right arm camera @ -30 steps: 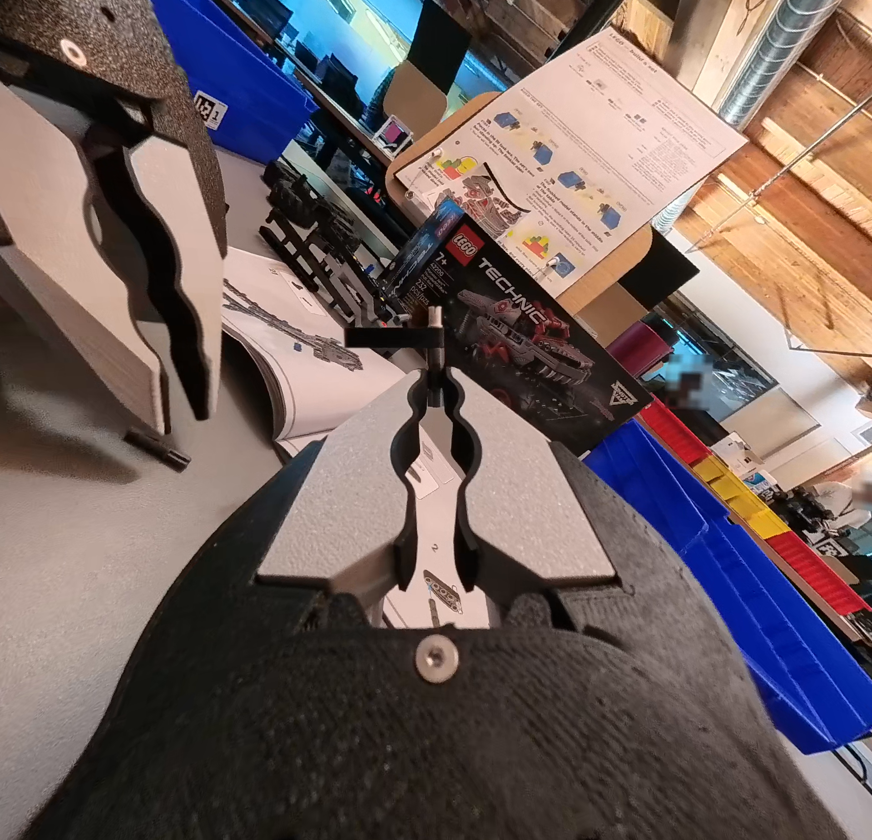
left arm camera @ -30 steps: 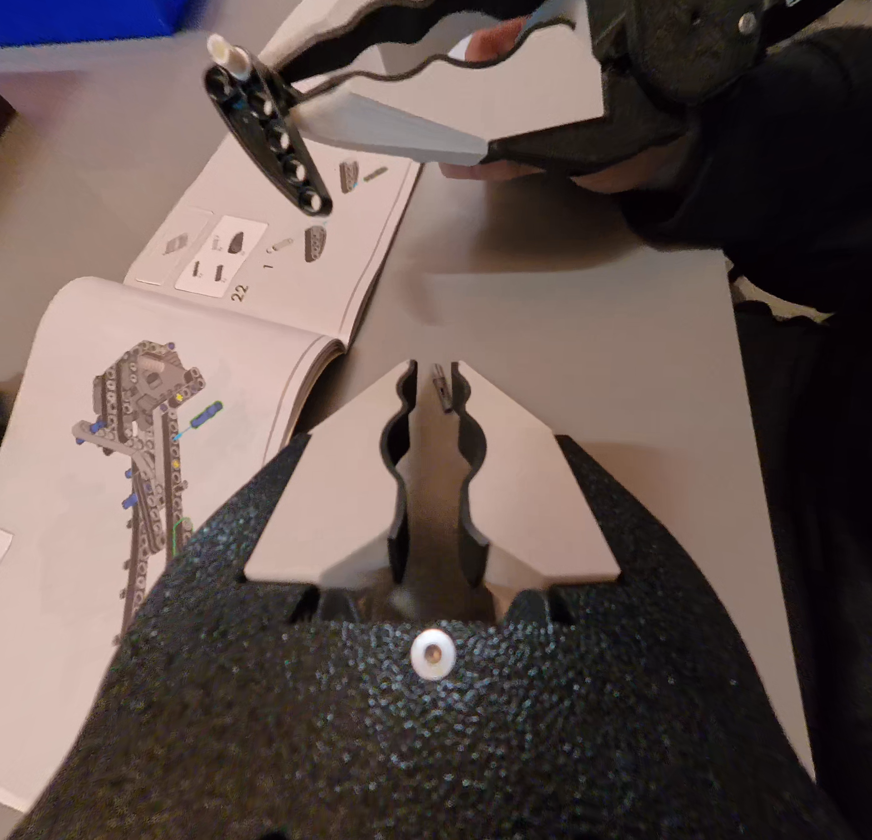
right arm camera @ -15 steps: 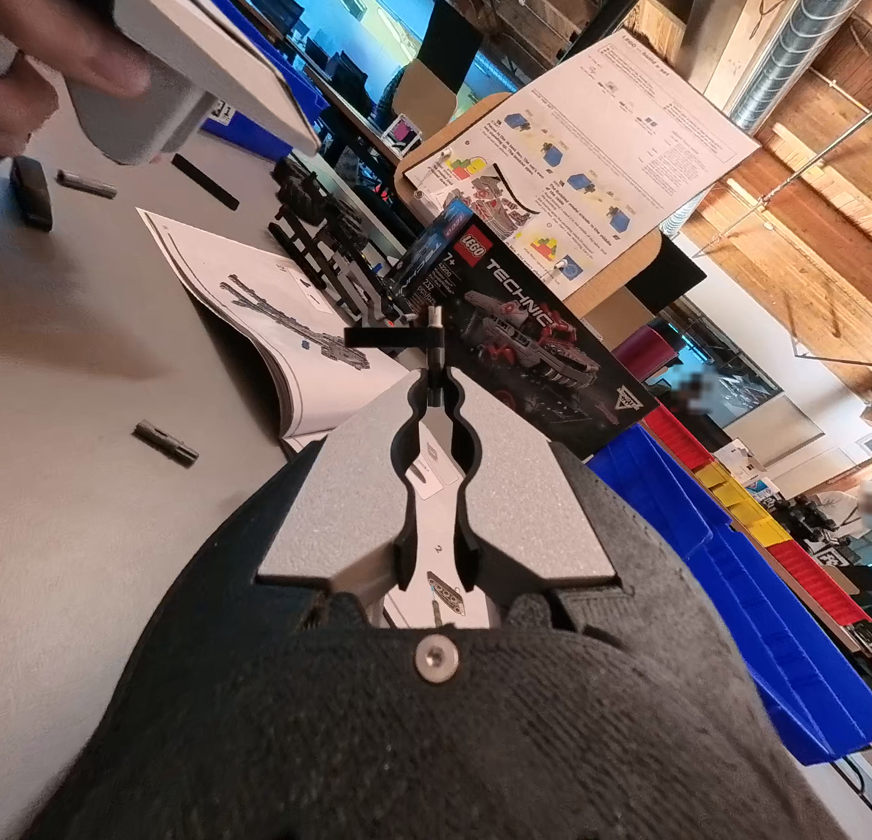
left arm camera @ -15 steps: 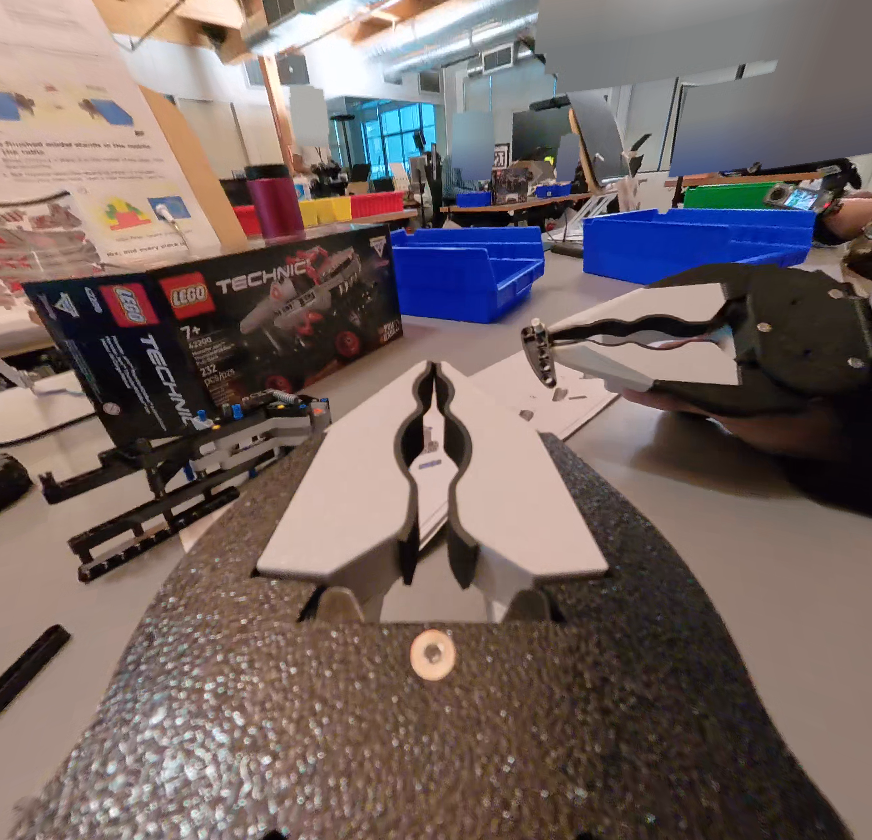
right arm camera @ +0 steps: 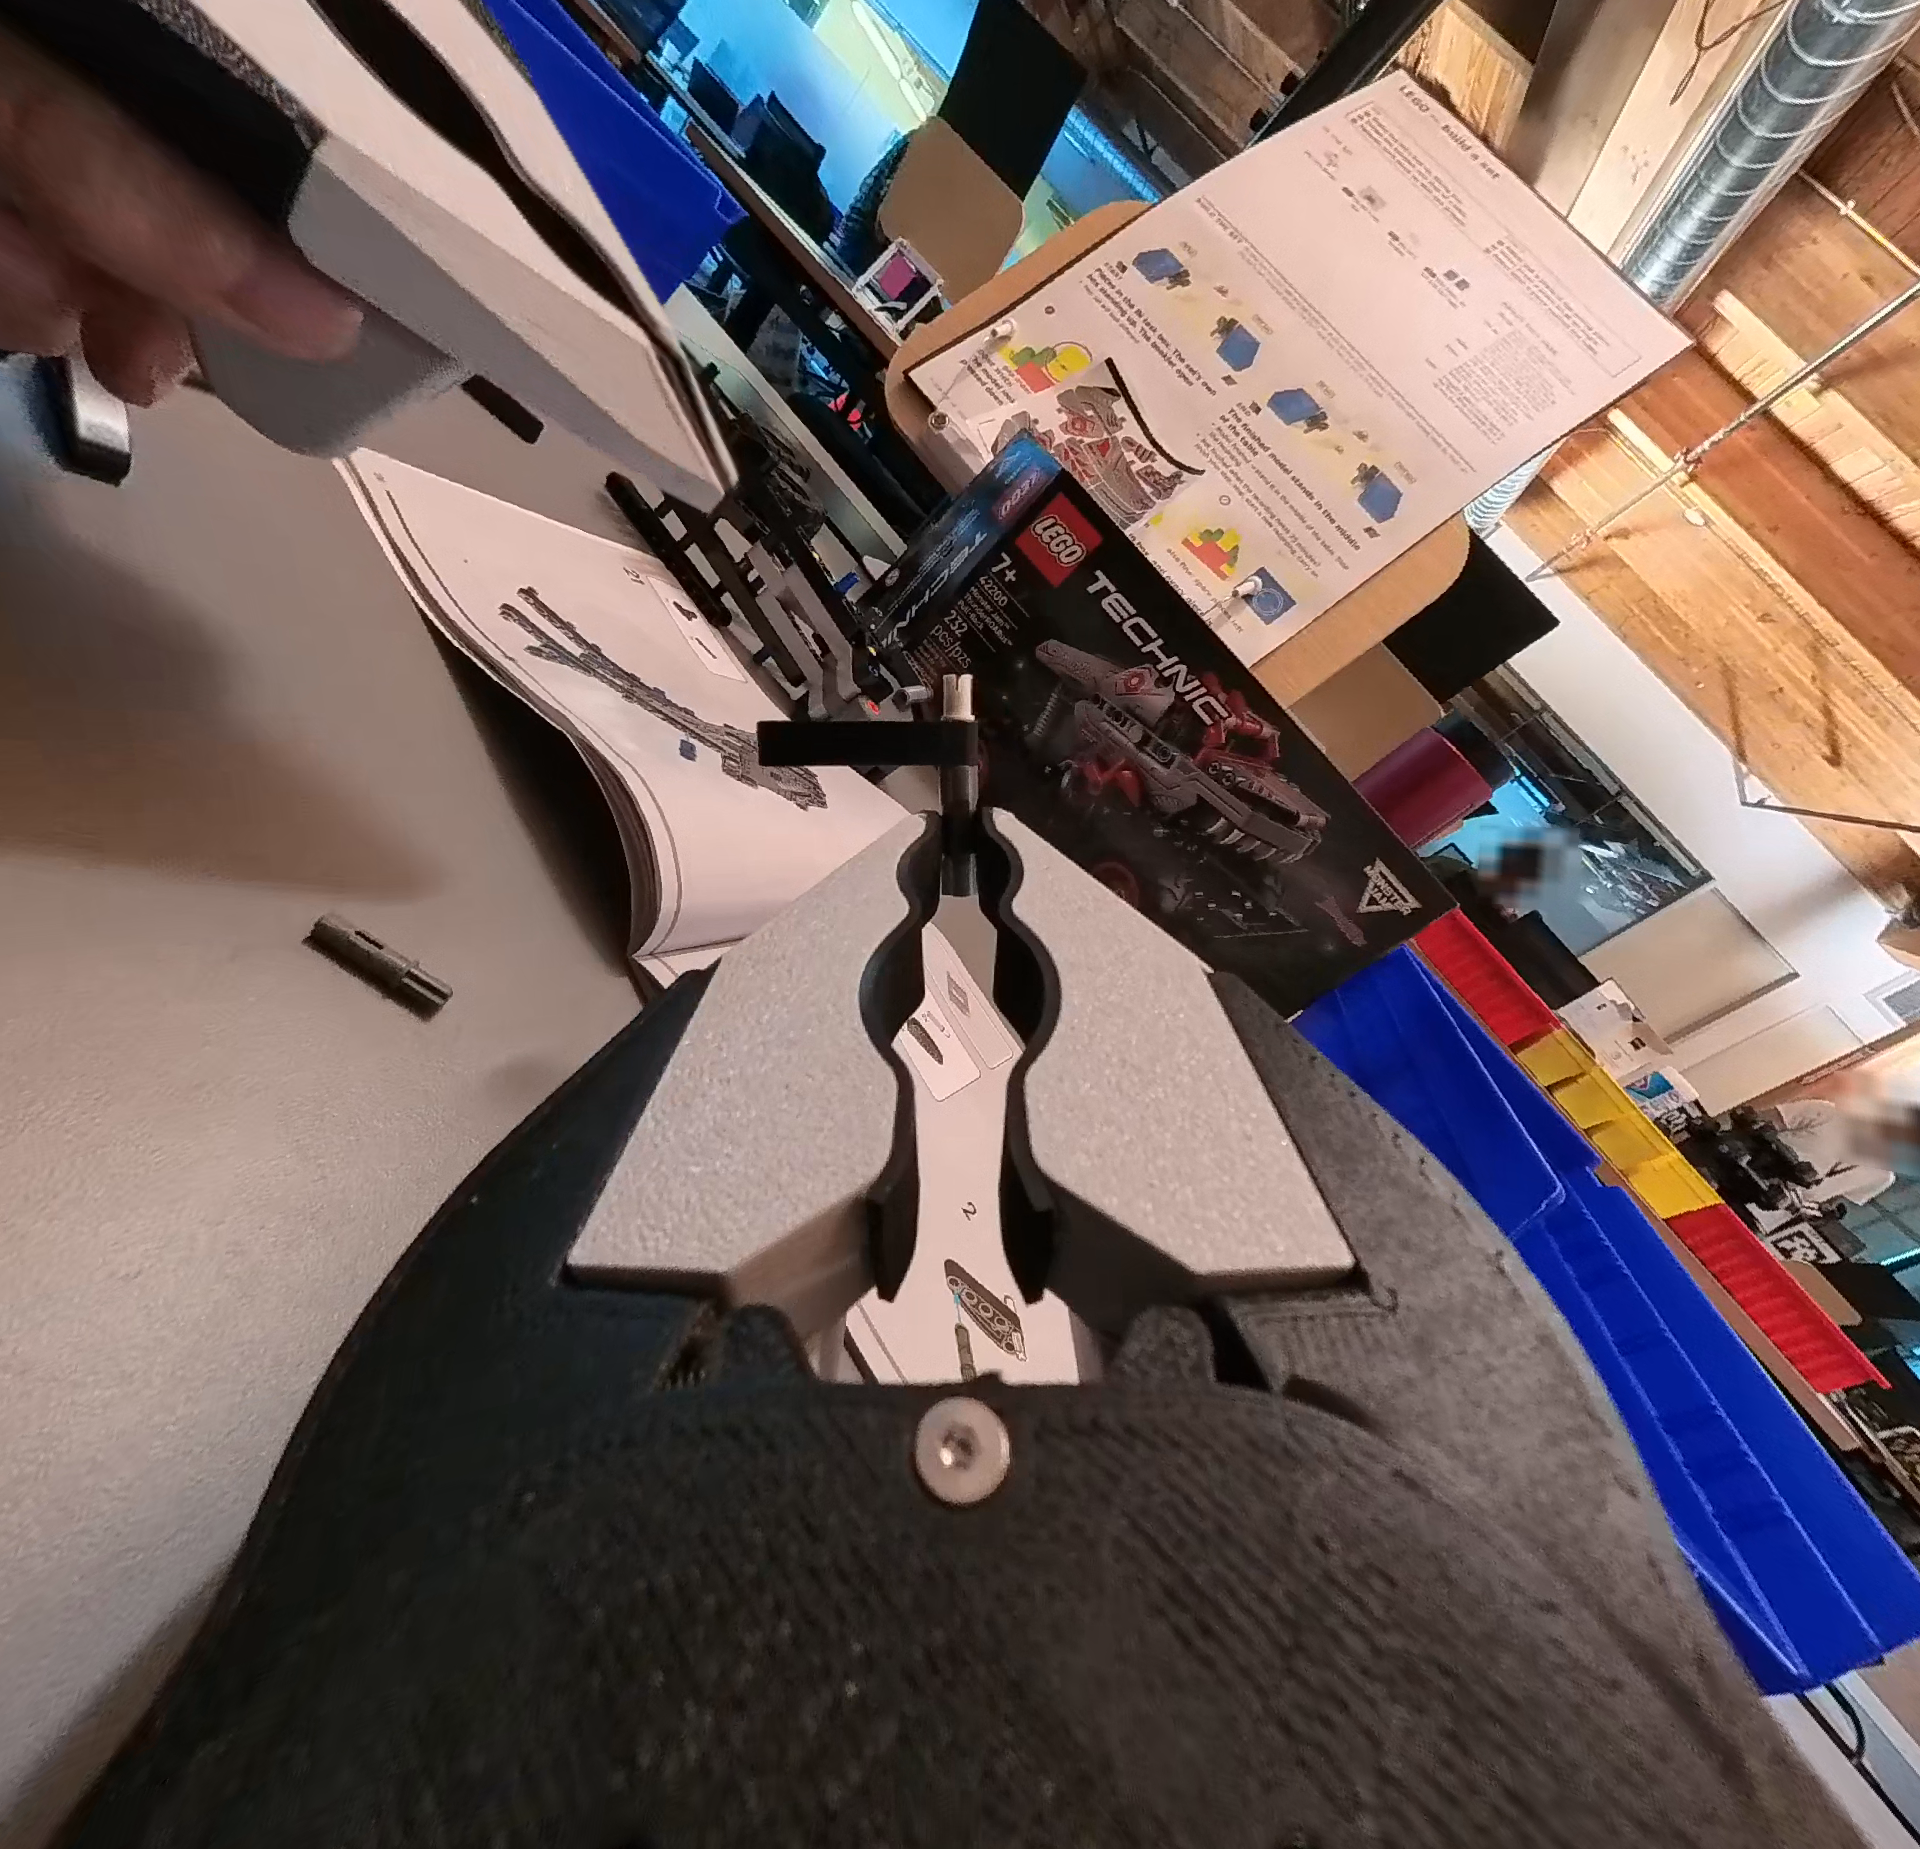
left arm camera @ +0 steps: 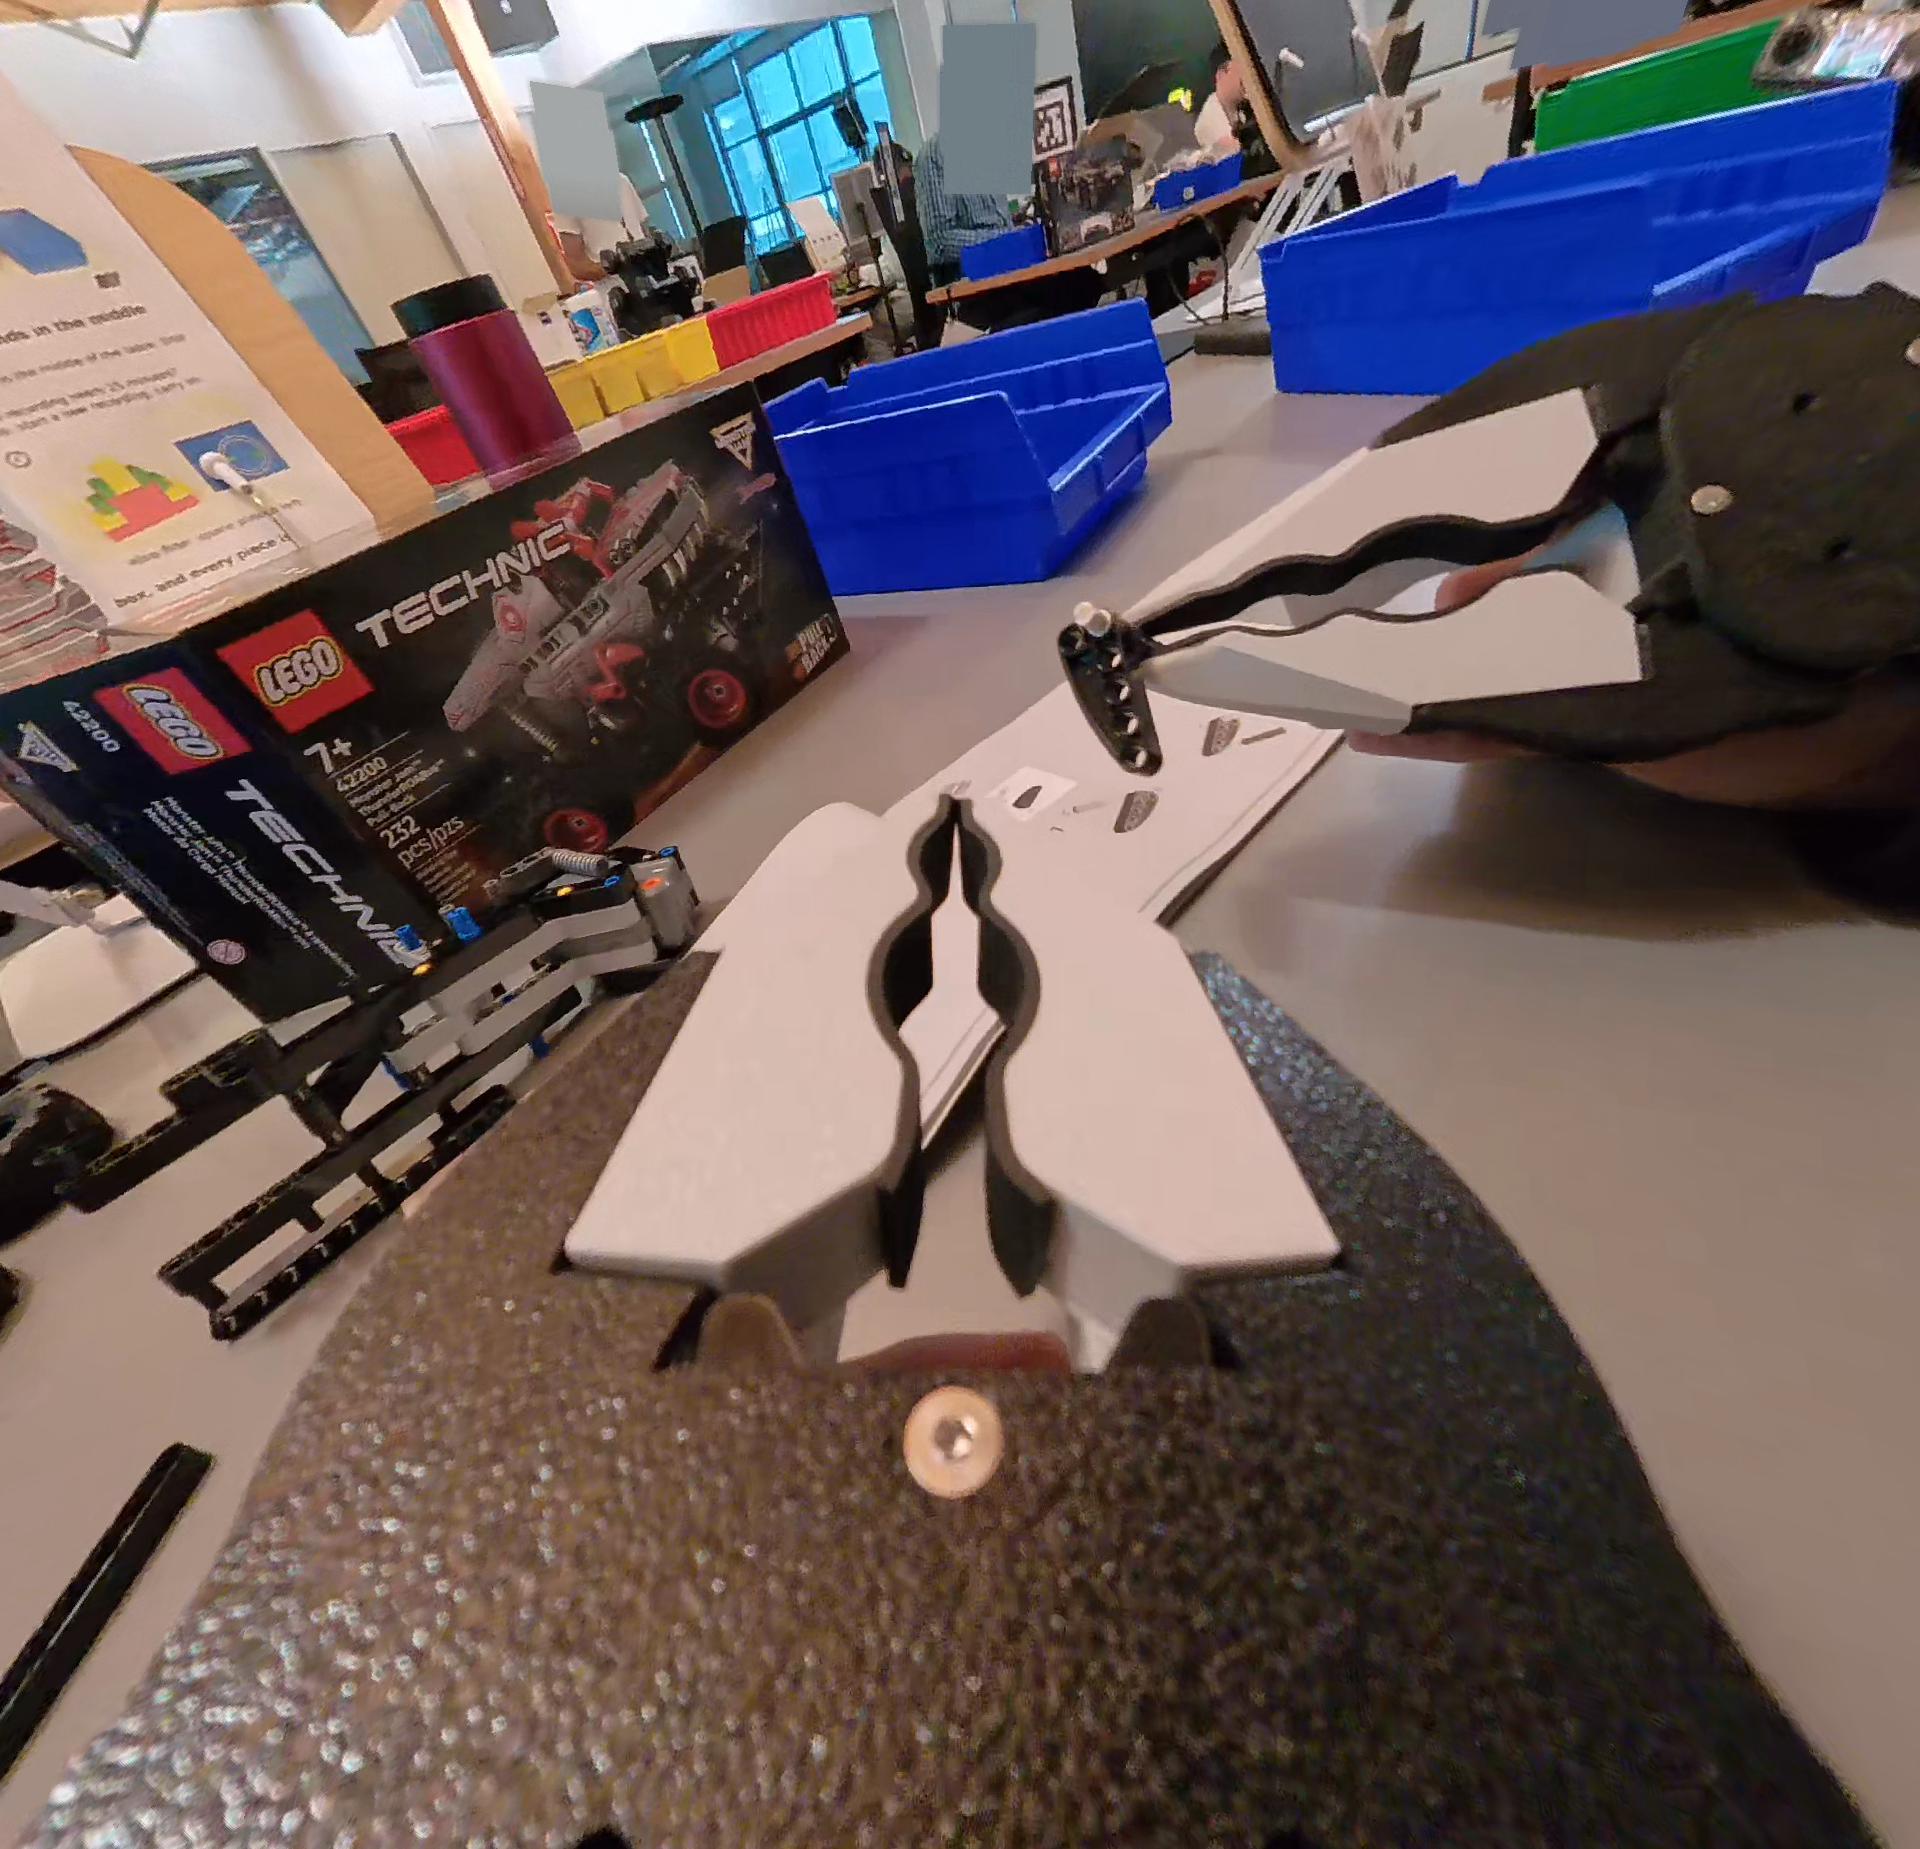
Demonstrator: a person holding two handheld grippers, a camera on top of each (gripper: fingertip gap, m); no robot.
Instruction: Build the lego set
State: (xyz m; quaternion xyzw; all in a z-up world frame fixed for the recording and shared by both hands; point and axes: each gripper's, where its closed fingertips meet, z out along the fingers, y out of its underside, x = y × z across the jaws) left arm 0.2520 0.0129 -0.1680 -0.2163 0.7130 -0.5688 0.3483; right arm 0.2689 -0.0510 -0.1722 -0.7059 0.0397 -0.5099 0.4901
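Each wrist camera looks forward, low along its fingers over the table (left arm camera: 1558,1124). Both share the set's box (left arm camera: 499,698) (right arm camera: 1143,760) and open instruction booklet (right arm camera: 644,677).

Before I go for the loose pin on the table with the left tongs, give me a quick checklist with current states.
1. Left tongs free: ok, shut with nothing between the tips.
2. Right tongs hold on the black beam: ok, tips shut on the pin through its end hole.
3. White pin seated in the beam: ok, it sticks out past the beam.
4. Loose grey pin reachable: ok, it lies alone on bare table beside the open manual.
5. Left tongs lined up with the loose pin: not ok, they point toward the manual and box.
6. Step number in manual: cannot tell.
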